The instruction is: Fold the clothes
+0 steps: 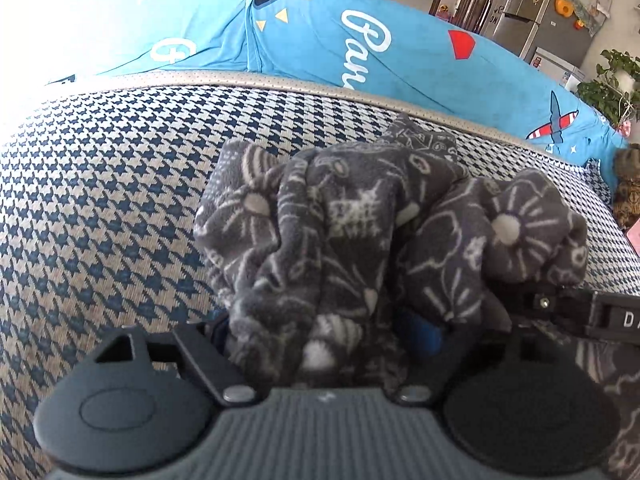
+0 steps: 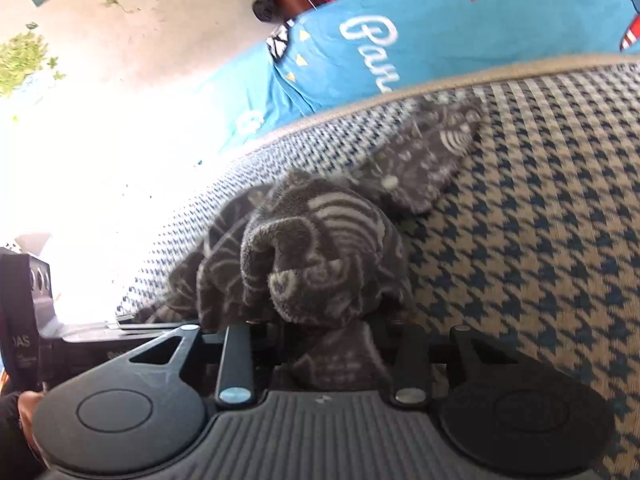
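Note:
A grey fleece garment [image 1: 340,232] with pale flower and line prints is bunched up over a houndstooth cushion [image 1: 100,208]. My left gripper [image 1: 320,344] is shut on a thick fold of it; the fabric covers the fingertips. In the left wrist view the other gripper [image 1: 580,312] shows at the right edge, under another bunch of the fleece. In the right wrist view my right gripper [image 2: 332,340] is shut on a wad of the same garment [image 2: 312,256], with one flap [image 2: 432,152] lying flat toward the cushion's far edge.
A blue printed cover [image 1: 360,40] with white lettering drapes over the sofa back behind the cushion. A fridge [image 1: 540,12] and a leafy plant [image 1: 612,80] stand at the far right. A brown furry thing [image 1: 628,184] sits at the cushion's right end. A hand [image 2: 28,412] shows bottom left.

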The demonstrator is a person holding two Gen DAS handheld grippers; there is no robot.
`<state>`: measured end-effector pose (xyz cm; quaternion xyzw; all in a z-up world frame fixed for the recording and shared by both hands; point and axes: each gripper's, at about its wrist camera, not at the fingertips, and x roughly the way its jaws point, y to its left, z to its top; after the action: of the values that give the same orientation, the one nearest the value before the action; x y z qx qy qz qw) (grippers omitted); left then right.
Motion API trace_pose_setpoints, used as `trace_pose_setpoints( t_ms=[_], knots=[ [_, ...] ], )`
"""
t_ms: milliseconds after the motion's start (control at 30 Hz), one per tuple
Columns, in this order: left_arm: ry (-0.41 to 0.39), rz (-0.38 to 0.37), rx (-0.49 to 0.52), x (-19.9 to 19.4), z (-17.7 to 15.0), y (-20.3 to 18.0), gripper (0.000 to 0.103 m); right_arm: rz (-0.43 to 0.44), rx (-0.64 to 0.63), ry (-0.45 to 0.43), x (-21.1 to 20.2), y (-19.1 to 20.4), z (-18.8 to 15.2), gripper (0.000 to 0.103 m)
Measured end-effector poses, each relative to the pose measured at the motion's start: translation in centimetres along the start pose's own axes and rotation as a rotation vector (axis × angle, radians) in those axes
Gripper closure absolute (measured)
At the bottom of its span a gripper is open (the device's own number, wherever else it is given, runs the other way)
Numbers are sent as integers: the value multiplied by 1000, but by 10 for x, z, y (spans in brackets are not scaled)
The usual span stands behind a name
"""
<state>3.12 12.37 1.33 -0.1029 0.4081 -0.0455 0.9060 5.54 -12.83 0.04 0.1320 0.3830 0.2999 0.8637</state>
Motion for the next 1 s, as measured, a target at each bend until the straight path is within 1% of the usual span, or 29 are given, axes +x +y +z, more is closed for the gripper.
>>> trace_pose_setpoints(
  t_ms=[33, 67, 100, 200, 400, 500, 600, 700, 767, 867, 900, 933, 967, 1000],
  knots=[
    [-20, -7, -5, -3, 3, -1, 33, 9, -14, -26, -2, 4, 4, 70],
    [-39, -14, -7, -7, 6, -3, 38, 17, -29, -51, -4, 9, 8, 70],
    [-59, -20, -8, -11, 9, -5, 40, 24, -45, -75, -6, 14, 12, 70],
    [-111, -12, -9, -21, 18, -12, 40, 34, -89, -141, -13, 26, 25, 70],
    [-194, -10, -24, -39, 49, -22, 41, 65, -148, -260, -31, 39, 54, 70],
    [-229, -24, -4, -50, 65, -30, 40, 90, -134, -314, -29, 36, 74, 70],
    [-257, -6, 33, -53, 80, -39, 40, 99, -106, -360, -32, 32, 86, 71],
    [-265, 12, 44, -50, 93, -42, 40, 111, -68, -399, -32, 28, 98, 80],
    [-279, 33, 50, -49, 100, -42, 40, 104, -60, -421, -32, 24, 104, 81],
    [-328, 80, 76, -50, 110, -44, 36, 90, -42, -444, -32, 16, 111, 81],
    [-341, 89, 84, -52, 114, -44, 33, 83, -31, -442, -32, 12, 111, 81],
    [-347, 93, 84, -52, 117, -43, 30, 76, -21, -441, -31, 8, 112, 81],
    [-346, 90, 77, -52, 121, -42, 25, 70, -10, -439, -31, 5, 113, 81],
    [-336, 83, 65, -50, 123, -40, 23, 63, 0, -437, -31, 1, 113, 81]
  ],
)
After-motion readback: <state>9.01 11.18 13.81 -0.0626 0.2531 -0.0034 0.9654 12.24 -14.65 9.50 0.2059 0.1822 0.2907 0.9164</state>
